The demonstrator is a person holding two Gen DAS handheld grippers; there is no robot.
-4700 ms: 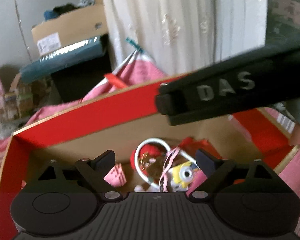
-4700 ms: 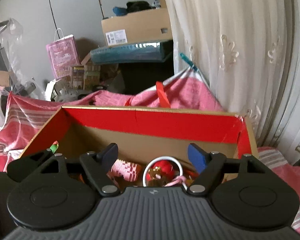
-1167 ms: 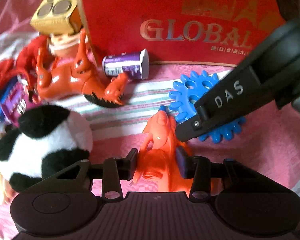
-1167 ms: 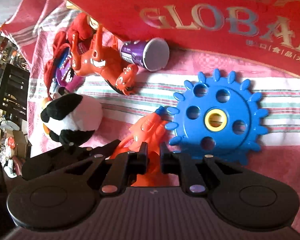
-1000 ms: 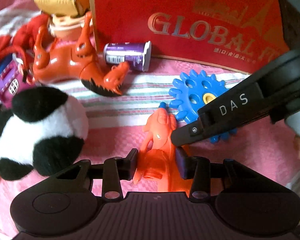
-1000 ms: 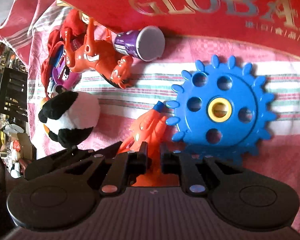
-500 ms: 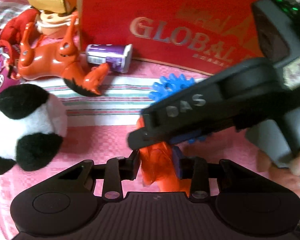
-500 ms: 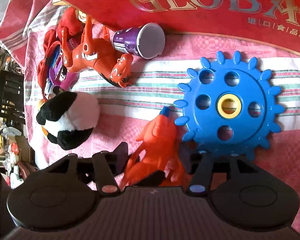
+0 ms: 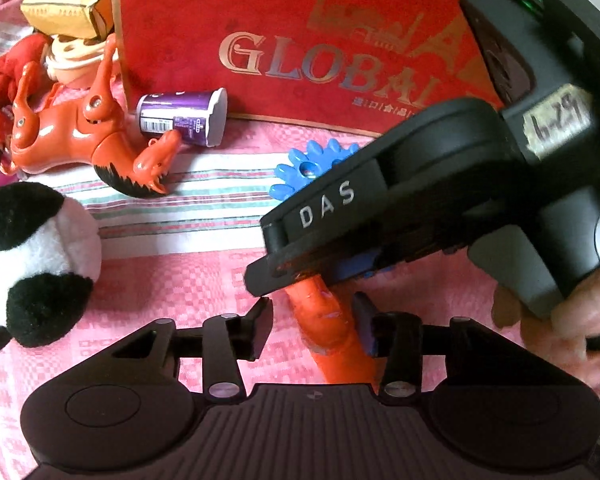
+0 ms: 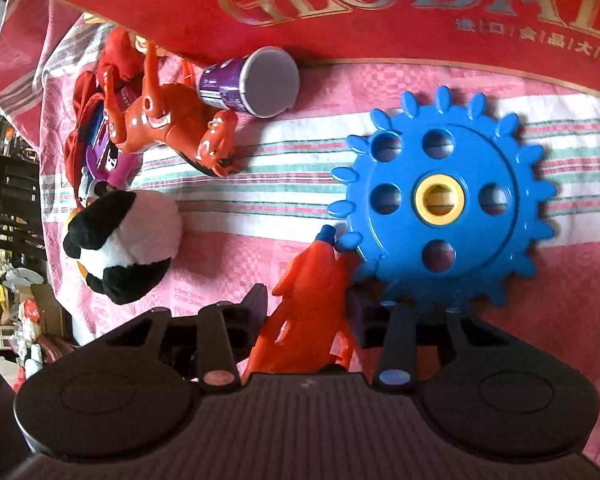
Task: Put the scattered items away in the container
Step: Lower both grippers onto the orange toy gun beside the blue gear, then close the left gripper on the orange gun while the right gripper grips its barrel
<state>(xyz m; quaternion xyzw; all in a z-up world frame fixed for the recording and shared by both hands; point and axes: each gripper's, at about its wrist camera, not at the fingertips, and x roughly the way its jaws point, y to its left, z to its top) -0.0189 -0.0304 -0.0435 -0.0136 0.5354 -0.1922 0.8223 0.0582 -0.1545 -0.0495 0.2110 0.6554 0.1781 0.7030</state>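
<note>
Right wrist: one orange fish toy (image 10: pixel 312 280) between closing, parted fingers; one blue gear (image 10: pixel 440 200), one purple cup (image 10: pixel 252 84).

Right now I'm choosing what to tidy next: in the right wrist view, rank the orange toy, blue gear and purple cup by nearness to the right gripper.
1. Orange toy, between the right gripper's jaws.
2. Blue gear, just ahead, right.
3. Purple cup, farthest, against the red box.
</note>
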